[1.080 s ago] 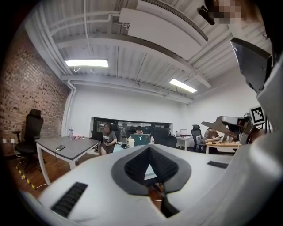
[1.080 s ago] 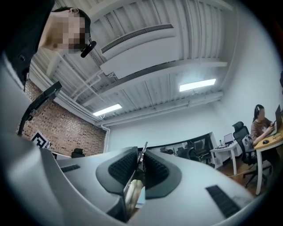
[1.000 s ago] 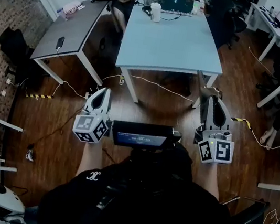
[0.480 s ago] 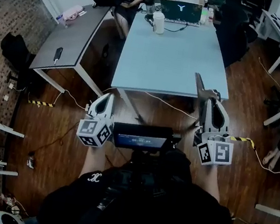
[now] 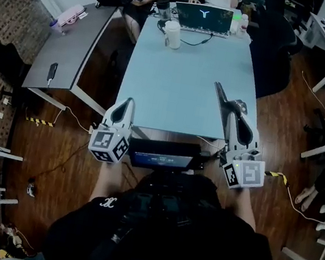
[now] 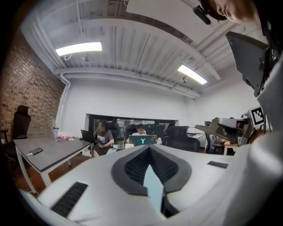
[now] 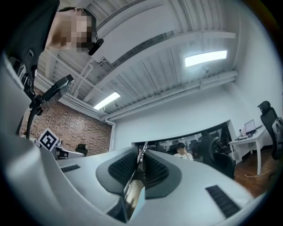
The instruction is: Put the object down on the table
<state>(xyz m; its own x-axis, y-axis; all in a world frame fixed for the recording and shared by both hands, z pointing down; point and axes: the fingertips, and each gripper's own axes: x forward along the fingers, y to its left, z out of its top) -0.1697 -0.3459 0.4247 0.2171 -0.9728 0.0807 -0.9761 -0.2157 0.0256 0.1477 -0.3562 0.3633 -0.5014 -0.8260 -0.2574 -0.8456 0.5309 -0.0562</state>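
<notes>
In the head view a light blue table [image 5: 185, 68] stands just ahead of me. My right gripper [image 5: 235, 109] is shut on a thin grey metal object [image 5: 220, 93] that sticks out past its tips, up and to the left, over the table's near right part. The right gripper view shows that same shiny object [image 7: 132, 192] as a flat strip pinched between the right gripper [image 7: 141, 159] pads. My left gripper [image 5: 128, 103] hangs over the table's near left edge, shut with nothing in it; the left gripper [image 6: 149, 149] tips meet.
At the table's far end stand a laptop [image 5: 200, 9] and a white cup [image 5: 173, 34], with people seated behind. A grey table [image 5: 73, 37] with a phone [image 5: 52, 71] stands at the left. Black office chairs [image 5: 275, 46] are at the right. Cables lie on the wooden floor.
I have moved forward to the blue table. Both grippers, earlier over the floor in front of it, now reach over its near edge. The right grip is unchanged.
</notes>
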